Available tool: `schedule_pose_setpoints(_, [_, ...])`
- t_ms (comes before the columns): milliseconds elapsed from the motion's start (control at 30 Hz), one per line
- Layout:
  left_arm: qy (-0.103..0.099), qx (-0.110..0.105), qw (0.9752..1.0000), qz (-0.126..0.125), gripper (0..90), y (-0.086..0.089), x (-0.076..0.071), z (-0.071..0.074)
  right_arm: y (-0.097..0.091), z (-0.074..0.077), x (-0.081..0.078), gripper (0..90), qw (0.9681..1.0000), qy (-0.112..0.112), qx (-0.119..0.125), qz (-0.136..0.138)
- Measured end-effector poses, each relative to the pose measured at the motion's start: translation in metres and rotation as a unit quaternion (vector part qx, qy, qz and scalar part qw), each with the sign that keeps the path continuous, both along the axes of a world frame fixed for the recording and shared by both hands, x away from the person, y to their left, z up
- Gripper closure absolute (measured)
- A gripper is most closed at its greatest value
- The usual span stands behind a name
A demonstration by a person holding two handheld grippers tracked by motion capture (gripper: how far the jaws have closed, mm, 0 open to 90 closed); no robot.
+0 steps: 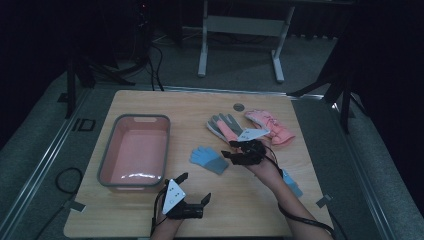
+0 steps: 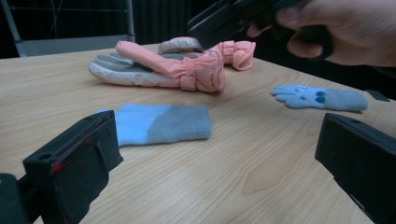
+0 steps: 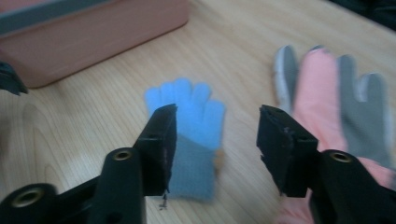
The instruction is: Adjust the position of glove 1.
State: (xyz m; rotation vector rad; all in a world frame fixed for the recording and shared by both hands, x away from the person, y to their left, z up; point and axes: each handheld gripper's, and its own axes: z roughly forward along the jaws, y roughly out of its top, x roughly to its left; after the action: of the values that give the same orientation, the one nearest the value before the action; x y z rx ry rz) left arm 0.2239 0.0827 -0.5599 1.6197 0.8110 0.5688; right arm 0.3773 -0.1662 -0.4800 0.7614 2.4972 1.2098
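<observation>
High view findings, taken from the left edge across: a pink basin [image 1: 134,150] with a grey rim stands on the left half of the wooden table [image 1: 150,102], and no item is seen inside it. Just right of its near corner, at the front edge of the table, the left gripper [image 1: 195,187] lies low over the wood, jaws spread wide with nothing between them; the left gripper view confirms bare tabletop in the gap.

Next to the right, near the table's middle, lies a small blue glove [image 1: 209,159] with a grey cuff, flat on the wood, fingers toward the basin. The right gripper [image 1: 234,150] hangs just right of this glove, tilted down toward it. The right gripper view shows the jaws partly spread, one on each side of the cuff end; the frame is blurred, and the pads do not appear to press the fabric, so the grip is released. Whether the tips touch the glove cannot be told.

Beyond that gripper lies a grey-and-pink glove [image 1: 223,126], palm side up, and just right of it a pink glove [image 1: 270,126]; in the left gripper view the two overlap.

Near the right front of the table, partly under the person's right forearm, lies a second blue glove [image 1: 292,182], well apart from the first.

A small round grey disc [image 1: 239,107] sits near the far edge.
</observation>
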Motion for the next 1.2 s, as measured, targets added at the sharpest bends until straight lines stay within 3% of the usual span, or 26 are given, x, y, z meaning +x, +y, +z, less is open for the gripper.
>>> schedule_pose_setpoints(300, [0.001,0.000,1.0000,0.000,0.0,0.000,0.000,0.000,0.030,-0.025,0.010,53.2,0.9992,0.019,-0.023,0.028])
schedule_pose_setpoints(600, [0.001,0.000,1.0000,-0.001,0.0,-0.001,0.001,0.000,0.044,-0.052,0.017,63.2,0.9979,0.040,-0.034,0.037])
schedule_pose_setpoints(767, [0.004,-0.005,1.0000,0.001,0.0,0.000,0.001,0.000,0.048,-0.063,0.021,62.4,0.9972,0.048,-0.034,0.045])
schedule_pose_setpoints(800, [0.006,-0.008,0.9999,0.002,0.0,0.001,0.002,0.000,0.051,-0.069,0.022,61.7,0.9965,0.049,-0.050,0.046])
schedule_pose_setpoints(900, [0.005,-0.006,1.0000,0.001,0.0,0.000,0.001,0.000,0.052,-0.071,0.024,64.6,0.9966,0.053,-0.044,0.044])
schedule_pose_setpoints(967, [0.004,-0.005,1.0000,0.000,0.0,0.000,0.001,0.000,0.053,-0.071,0.021,67.5,0.9968,0.038,-0.052,0.046])
schedule_pose_setpoints(1067, [0.002,-0.002,1.0000,0.000,0.0,-0.001,0.001,0.000,0.053,-0.073,0.019,70.9,0.9974,0.038,-0.045,0.041])
schedule_pose_setpoints(1100, [0.002,-0.001,1.0000,0.000,0.0,-0.001,0.001,0.000,0.053,-0.075,0.016,78.9,0.9984,0.040,-0.029,0.029])
schedule_pose_setpoints(1200, [0.003,-0.003,1.0000,0.002,0.0,-0.001,0.001,0.000,0.055,-0.076,0.011,83.2,0.9990,0.043,-0.014,0.003])
